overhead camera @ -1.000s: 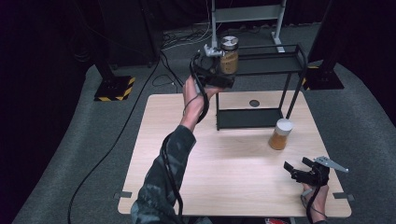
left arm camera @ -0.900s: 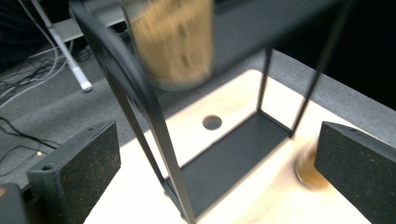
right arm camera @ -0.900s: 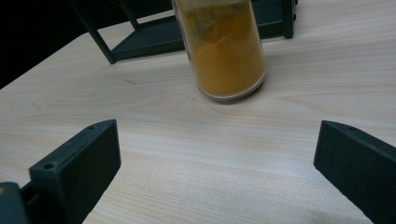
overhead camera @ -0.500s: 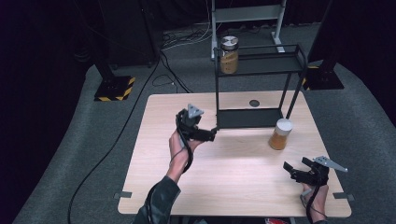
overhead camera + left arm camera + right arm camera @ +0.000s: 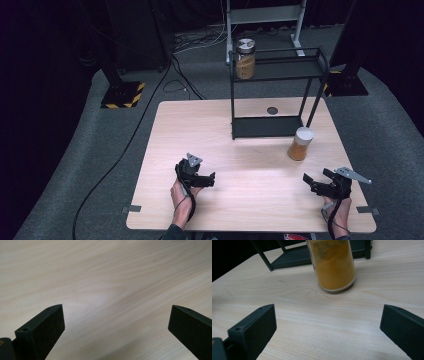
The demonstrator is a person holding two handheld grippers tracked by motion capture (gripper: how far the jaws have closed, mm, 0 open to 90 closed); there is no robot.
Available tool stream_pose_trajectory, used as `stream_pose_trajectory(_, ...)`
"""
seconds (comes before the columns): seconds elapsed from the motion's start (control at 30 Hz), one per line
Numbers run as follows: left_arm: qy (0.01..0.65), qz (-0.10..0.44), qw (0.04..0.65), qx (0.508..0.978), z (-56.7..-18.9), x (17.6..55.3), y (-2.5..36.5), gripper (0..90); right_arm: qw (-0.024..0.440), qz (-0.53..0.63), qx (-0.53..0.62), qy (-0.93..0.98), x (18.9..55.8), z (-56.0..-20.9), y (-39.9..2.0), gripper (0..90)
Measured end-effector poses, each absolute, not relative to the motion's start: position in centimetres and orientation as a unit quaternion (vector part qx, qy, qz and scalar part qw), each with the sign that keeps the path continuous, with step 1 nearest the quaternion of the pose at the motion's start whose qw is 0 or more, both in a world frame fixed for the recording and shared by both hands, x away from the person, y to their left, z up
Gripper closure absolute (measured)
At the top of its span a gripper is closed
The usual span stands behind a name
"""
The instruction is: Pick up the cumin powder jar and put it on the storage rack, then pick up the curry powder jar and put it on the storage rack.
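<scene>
On the pale wooden surface (image 5: 240, 130), near its right side: one clear jar of orange powder with a white lid (image 5: 300, 143), upright, just in front of the black metal two-tier rack (image 5: 277, 75). Right gripper (image 5: 320, 184): jaws spread wide, empty, aimed at the jar, apart from it. Left gripper (image 5: 202, 179): jaws wide apart, empty, low over bare wood. Rack's upper shelf: one brown-filled jar with a metal lid (image 5: 245, 59). Step judged: approach to the orange jar. Next move calls for advancing the right gripper and closing around the jar's body. Possible obstruction: rack's front post beside the jar.
</scene>
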State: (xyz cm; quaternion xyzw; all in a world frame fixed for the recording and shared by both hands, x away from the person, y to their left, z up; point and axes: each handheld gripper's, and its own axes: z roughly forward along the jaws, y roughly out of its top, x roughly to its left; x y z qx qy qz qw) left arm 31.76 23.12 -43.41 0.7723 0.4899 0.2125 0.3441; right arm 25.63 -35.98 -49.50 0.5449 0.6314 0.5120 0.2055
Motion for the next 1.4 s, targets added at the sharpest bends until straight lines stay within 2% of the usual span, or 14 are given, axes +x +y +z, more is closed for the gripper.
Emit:
stream_pose_trajectory(0.3, 0.504, 0.202, 0.344, 0.766, -45.6, 31.8, 24.0, 0.0, 0.204, 0.507, 0.548, 0.633, 25.8, -49.4, -35.9, 0.0)
stream_pose_trajectory(0.67, 0.518, 0.181, 0.385, 0.742, -46.6, 31.7, 26.3, 0.0, 0.21, 0.5, 0.552, 0.634, 25.7, -49.2, -35.5, 0.0)
stream_pose_trajectory(1.23, 0.5, 0.184, 0.375, 0.758, -46.4, 31.8, 25.8, 0.0, 0.244, 0.478, 0.552, 0.638, 25.2, -48.9, -34.0, 0.0)
stream_pose_trajectory(1.4, 0.497, 0.18, 0.379, 0.76, -46.5, 31.9, 26.0, 0.0, 0.237, 0.465, 0.56, 0.643, 25.8, -48.4, -33.9, 0.0)
